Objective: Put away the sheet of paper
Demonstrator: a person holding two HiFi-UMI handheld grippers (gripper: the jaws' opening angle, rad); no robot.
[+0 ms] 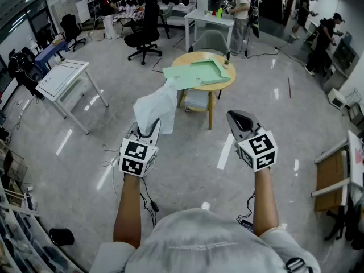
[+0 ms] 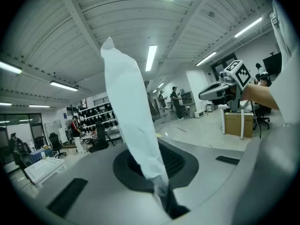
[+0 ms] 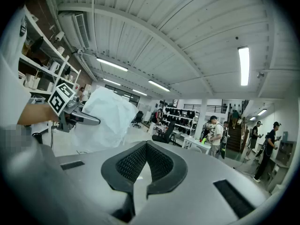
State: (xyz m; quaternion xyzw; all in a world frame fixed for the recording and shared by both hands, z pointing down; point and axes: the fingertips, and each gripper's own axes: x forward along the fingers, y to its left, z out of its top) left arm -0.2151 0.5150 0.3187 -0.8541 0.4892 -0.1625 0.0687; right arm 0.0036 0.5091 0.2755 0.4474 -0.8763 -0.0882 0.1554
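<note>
Pinching the bottom corner of the sheet of paper (image 1: pixel 156 104), the left gripper (image 1: pixel 152 128) has its fingers closed tight on it and holds it up in the air over the floor (image 1: pixel 187 164). The white sheet rises past the fingertips and curls loosely, free of any surface. Ahead of it stands a small round wooden tabletop (image 1: pixel 190 57) carrying a flat green folder (image 1: pixel 199 73) that hangs a little over the near-left edge; the sheet is short of the tabletop and not touching it. To the right, the right gripper (image 1: pixel 234 118) is held at about the same height, its fingers closed together with nothing between them.
</note>
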